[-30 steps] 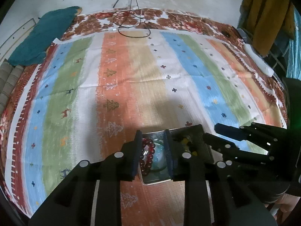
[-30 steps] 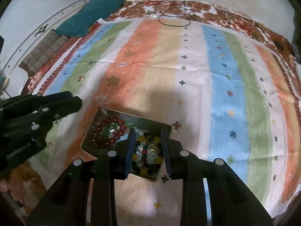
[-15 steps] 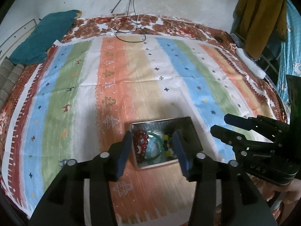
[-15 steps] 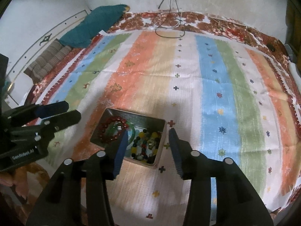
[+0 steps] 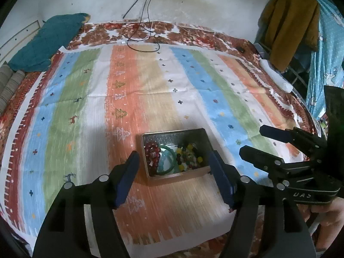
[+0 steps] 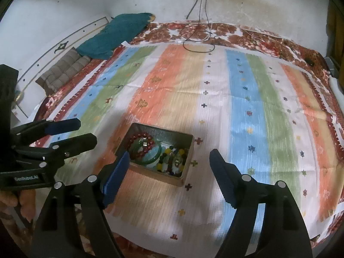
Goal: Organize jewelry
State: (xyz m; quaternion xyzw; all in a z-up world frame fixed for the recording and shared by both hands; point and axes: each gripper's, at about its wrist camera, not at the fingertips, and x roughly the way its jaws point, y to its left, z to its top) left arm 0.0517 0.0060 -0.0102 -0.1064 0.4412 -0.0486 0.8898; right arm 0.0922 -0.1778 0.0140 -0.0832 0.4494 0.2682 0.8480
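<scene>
A small metal tin sits on a striped cloth. It holds a red bead bracelet, a green bangle and a multicoloured bead bracelet. My left gripper is open and empty, raised above and short of the tin. My right gripper is open and empty, also raised near the tin. Each gripper shows in the other's view, the right one and the left one.
The striped cloth covers a bed with a red patterned sheet. A teal pillow lies at the far left. Black cables lie at the far edge. Clothes hang at the right.
Both grippers have opened wide and pulled up and back from the tin. The jewelry stays in the tin.
</scene>
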